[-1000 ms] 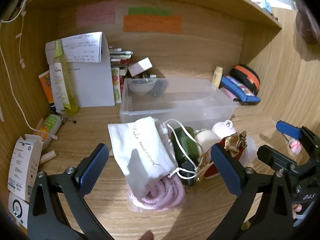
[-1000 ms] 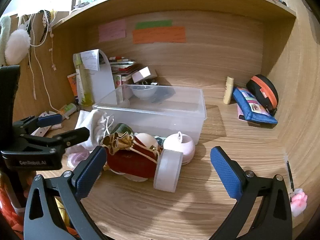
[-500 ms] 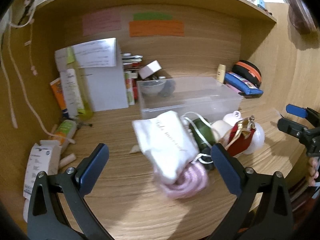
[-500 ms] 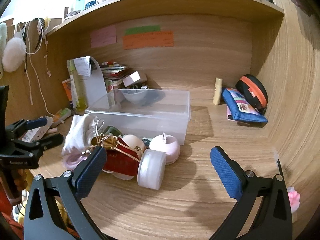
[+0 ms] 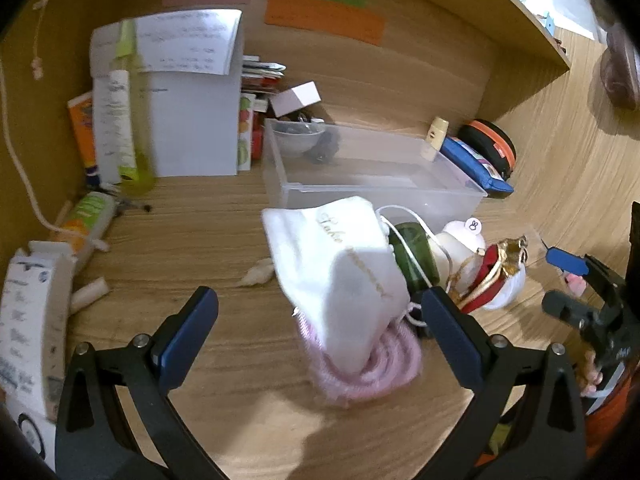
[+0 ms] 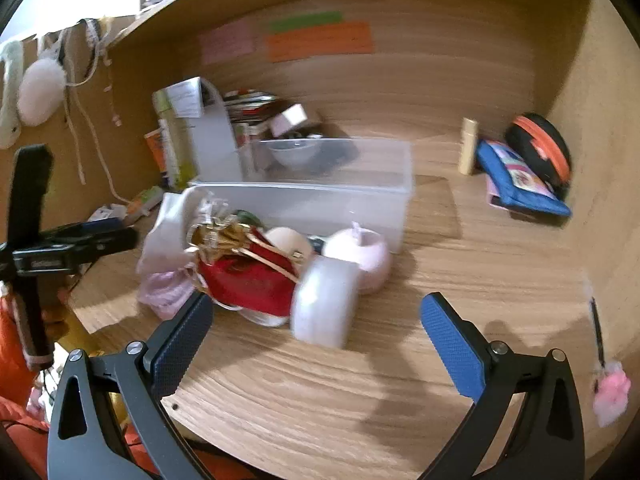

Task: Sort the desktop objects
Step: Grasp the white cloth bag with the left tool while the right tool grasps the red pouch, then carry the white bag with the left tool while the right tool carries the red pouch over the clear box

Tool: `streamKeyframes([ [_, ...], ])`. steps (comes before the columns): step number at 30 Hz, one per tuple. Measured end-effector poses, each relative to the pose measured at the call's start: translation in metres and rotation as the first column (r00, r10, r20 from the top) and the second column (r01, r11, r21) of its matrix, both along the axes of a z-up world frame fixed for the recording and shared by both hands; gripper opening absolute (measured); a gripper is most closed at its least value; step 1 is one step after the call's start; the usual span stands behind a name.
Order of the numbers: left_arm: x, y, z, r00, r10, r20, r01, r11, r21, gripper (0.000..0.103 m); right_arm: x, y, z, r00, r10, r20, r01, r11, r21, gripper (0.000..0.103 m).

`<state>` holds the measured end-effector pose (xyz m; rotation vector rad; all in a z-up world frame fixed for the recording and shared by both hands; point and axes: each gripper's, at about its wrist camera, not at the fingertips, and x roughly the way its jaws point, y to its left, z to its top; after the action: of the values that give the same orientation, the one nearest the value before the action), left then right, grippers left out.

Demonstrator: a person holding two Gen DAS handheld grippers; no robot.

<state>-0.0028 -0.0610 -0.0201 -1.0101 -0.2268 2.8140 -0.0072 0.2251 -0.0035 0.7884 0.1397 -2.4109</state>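
Wooden bench crowded. Both tools spread wide, nothing held. White pouch lies just ahead of left tool, clear box behind it. Pouch best pinched mid-body, cords avoided.

Black arms, silver screws, blue textured fingers (diamond-patterned)

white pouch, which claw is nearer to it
Left. The white pouch sits just ahead between the open left claw. The open right claw faces the round white case, pouch farther left.
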Motion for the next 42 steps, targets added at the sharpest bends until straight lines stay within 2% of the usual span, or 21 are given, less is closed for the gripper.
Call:
streamKeyframes([
  [4,-0.015,0.003,-0.003,1.000,-0.008,0.026,0.007,0.999,0.031,0.103,0.000,-0.025,-0.001,0.996,0.085,-0.031,-0.084,0.996,0.031,0.103],
  [7,-0.026,0.006,-0.007,0.999,-0.007,0.045,0.006,1.000,0.025,0.103,-0.003,-0.041,-0.002,0.991,0.124,-0.059,-0.119,0.990,0.082,0.103],
  [10,-0.035,0.006,-0.011,0.998,-0.008,0.065,0.006,1.000,0.022,0.103,-0.008,-0.052,-0.004,0.986,0.160,-0.053,-0.153,0.982,0.112,0.102],
  [11,-0.038,0.006,-0.013,0.997,-0.010,0.074,0.008,1.000,0.023,0.099,-0.010,-0.055,-0.004,0.984,0.172,-0.048,-0.165,0.979,0.119,0.102],
  [12,-0.041,0.006,-0.015,0.996,-0.013,0.083,0.011,1.000,0.025,0.097,-0.011,-0.058,-0.005,0.982,0.182,-0.043,-0.175,0.976,0.127,0.100],
  [14,-0.048,0.006,-0.020,0.993,-0.035,0.113,0.030,0.999,0.040,0.083,-0.014,-0.062,-0.006,0.979,0.198,-0.041,-0.190,0.971,0.145,0.093],
  [17,-0.057,0.005,-0.028,0.985,-0.068,0.156,0.055,0.995,0.083,0.082,-0.020,-0.068,-0.009,0.976,0.218,-0.009,-0.214,0.964,0.157,0.084],
  [19,-0.060,0.007,-0.032,0.983,-0.082,0.165,0.067,0.993,0.095,0.080,-0.024,-0.071,-0.011,0.974,0.228,0.014,-0.227,0.961,0.156,0.074],
  [20,-0.060,0.007,-0.033,0.982,-0.087,0.165,0.071,0.992,0.101,0.076,-0.025,-0.072,-0.012,0.973,0.230,0.018,-0.230,0.960,0.158,0.064],
  [22,-0.062,0.009,-0.034,0.982,-0.100,0.162,0.082,0.990,0.111,0.069,-0.025,-0.072,-0.012,0.974,0.227,0.013,-0.226,0.961,0.159,0.060],
  [26,-0.061,0.012,-0.028,0.988,-0.081,0.133,0.071,0.994,0.077,0.049,-0.024,-0.069,-0.008,0.974,0.228,0.002,-0.226,0.964,0.139,0.036],
  [29,-0.057,0.018,-0.020,0.993,-0.066,0.099,0.064,0.998,0.026,0.041,-0.025,-0.066,-0.004,0.971,0.238,0.005,-0.237,0.965,0.110,0.029],
  [34,-0.049,0.023,-0.009,0.998,-0.048,0.047,0.049,0.998,-0.033,0.038,-0.020,-0.065,0.006,0.972,0.235,-0.031,-0.230,0.967,0.108,0.026],
  [42,-0.040,0.011,0.018,0.999,-0.022,-0.031,0.021,0.999,-0.028,0.037,-0.019,-0.054,0.029,0.975,0.202,-0.090,-0.196,0.978,0.068,0.026],
])
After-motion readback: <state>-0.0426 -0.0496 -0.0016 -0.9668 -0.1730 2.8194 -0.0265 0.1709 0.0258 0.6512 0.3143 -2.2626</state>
